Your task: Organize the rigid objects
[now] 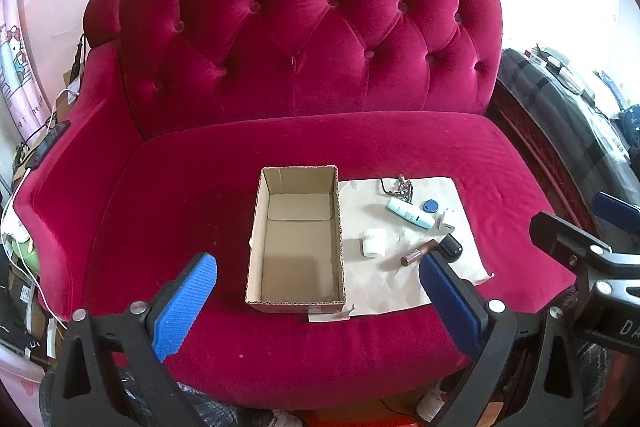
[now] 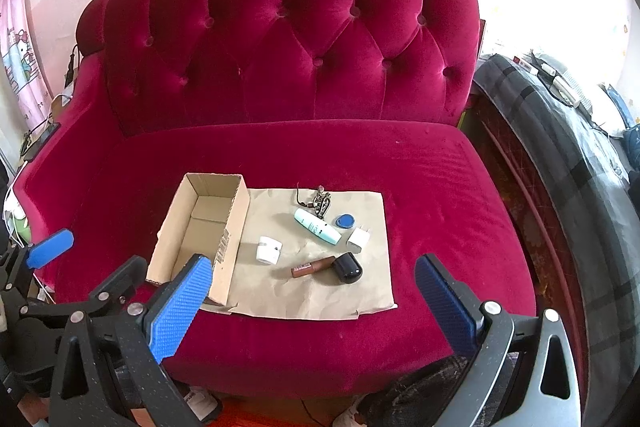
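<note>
box empty, small items all on paper, both grippers wide open, nothing sorted yet.

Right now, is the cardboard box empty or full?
Empty: the cardboard box shows only its bare floor; the items lie on the paper sheet beside it.

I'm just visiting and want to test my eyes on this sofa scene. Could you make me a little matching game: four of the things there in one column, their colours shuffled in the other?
Things:
1. cardboard box
2. round tag
3. squat cylinder
4. long tube

Colours:
A. black
B. pale mint green
C. plain brown, nothing inside
D. blue

Pairs: 1-C, 2-D, 3-A, 4-B.

All three small things lie on the brown paper sheet beside the box.
</note>
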`<state>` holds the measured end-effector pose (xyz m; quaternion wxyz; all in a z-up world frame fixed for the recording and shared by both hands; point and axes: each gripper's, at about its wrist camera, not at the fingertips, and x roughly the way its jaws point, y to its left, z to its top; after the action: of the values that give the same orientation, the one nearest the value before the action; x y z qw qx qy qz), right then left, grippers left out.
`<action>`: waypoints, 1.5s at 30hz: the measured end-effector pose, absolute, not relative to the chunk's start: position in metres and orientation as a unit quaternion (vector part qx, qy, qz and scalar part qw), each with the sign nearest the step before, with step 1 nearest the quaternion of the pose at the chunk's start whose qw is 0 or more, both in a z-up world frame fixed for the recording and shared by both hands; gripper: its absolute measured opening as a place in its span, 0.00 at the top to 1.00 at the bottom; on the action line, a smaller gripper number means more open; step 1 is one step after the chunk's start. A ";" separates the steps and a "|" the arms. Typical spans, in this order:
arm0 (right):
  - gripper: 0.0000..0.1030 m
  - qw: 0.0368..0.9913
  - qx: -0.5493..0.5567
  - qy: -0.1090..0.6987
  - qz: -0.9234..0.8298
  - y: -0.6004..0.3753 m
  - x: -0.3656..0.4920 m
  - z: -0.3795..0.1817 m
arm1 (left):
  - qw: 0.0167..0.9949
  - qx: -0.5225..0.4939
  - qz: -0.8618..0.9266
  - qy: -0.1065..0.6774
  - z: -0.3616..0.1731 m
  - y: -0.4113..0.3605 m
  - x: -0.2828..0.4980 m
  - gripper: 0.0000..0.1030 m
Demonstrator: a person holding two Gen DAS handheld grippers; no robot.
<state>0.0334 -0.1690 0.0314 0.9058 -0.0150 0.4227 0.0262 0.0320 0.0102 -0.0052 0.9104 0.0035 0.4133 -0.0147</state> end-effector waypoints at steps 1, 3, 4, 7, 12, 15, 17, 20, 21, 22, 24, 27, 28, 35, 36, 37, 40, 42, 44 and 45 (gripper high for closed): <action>0.00 0.906 -0.014 0.423 0.026 -0.168 0.034 0.031 | 0.910 0.004 -0.015 0.414 -0.005 0.011 0.033 0.00; 0.00 0.905 -0.012 0.424 0.028 -0.168 0.039 0.032 | 0.910 0.004 -0.014 0.415 -0.004 0.012 0.036 0.00; 0.00 0.905 -0.012 0.425 0.028 -0.168 0.040 0.032 | 0.909 0.004 -0.015 0.416 -0.003 0.013 0.037 0.00; 0.00 0.905 -0.007 0.425 0.029 -0.170 0.045 0.034 | 0.910 0.006 -0.016 0.415 0.001 0.016 0.041 0.00; 0.00 0.906 -0.002 0.423 0.027 -0.174 0.058 0.034 | 0.910 -0.012 -0.017 0.413 0.003 0.029 0.053 0.00; 0.00 0.904 0.003 0.427 0.028 -0.181 0.068 0.027 | 0.909 -0.013 -0.011 0.416 -0.001 0.036 0.062 0.00; 0.00 0.901 0.008 0.433 0.030 -0.185 0.074 0.021 | 0.908 -0.003 -0.003 0.419 -0.007 0.042 0.069 0.00; 0.00 0.897 0.016 0.440 0.031 -0.192 0.085 0.010 | 0.906 0.009 0.004 0.423 -0.018 0.048 0.078 0.00; 0.00 0.896 0.018 0.442 0.031 -0.195 0.089 0.005 | 0.904 0.012 0.005 0.427 -0.023 0.051 0.082 0.00; 0.00 0.895 0.018 0.445 0.031 -0.196 0.092 0.002 | 0.901 0.015 0.006 0.434 -0.029 0.053 0.085 0.00; 0.00 0.892 0.018 0.450 0.031 -0.200 0.100 -0.007 | 0.896 0.020 0.010 0.444 -0.041 0.058 0.094 0.00; 0.00 0.887 0.010 0.462 0.023 -0.204 0.114 -0.022 | 0.890 0.021 0.016 0.455 -0.060 0.068 0.106 0.00; 0.00 0.885 0.009 0.465 0.021 -0.206 0.119 -0.027 | 0.887 0.022 0.016 0.460 -0.066 0.070 0.109 0.00; 0.00 0.875 0.006 0.484 0.011 -0.213 0.145 -0.061 | 0.874 0.019 0.011 0.486 -0.100 0.083 0.126 0.00; 0.00 0.872 0.006 0.489 0.009 -0.214 0.148 -0.066 | 0.871 0.018 0.011 0.490 -0.103 0.085 0.127 0.00; 0.00 0.871 0.007 0.491 0.009 -0.215 0.151 -0.071 | 0.869 0.014 0.010 0.494 -0.108 0.087 0.129 0.00; 0.00 0.869 0.003 0.495 0.008 -0.217 0.158 -0.084 | 0.862 0.015 0.007 0.507 -0.124 0.091 0.134 0.00; 0.00 0.865 0.003 0.501 0.006 -0.217 0.162 -0.093 | 0.858 0.019 0.009 0.514 -0.132 0.093 0.137 0.00; 0.00 0.863 0.004 0.506 0.010 -0.218 0.165 -0.103 | 0.854 0.020 0.008 0.520 -0.141 0.095 0.141 0.00; 0.00 0.862 0.001 0.507 0.011 -0.218 0.167 -0.108 | 0.853 0.019 0.007 0.521 -0.144 0.095 0.142 0.00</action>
<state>0.1666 -0.2178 -0.1083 0.8616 0.0008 0.5075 0.0109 0.1422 0.0955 -0.1441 0.8534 0.0188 0.5208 0.0072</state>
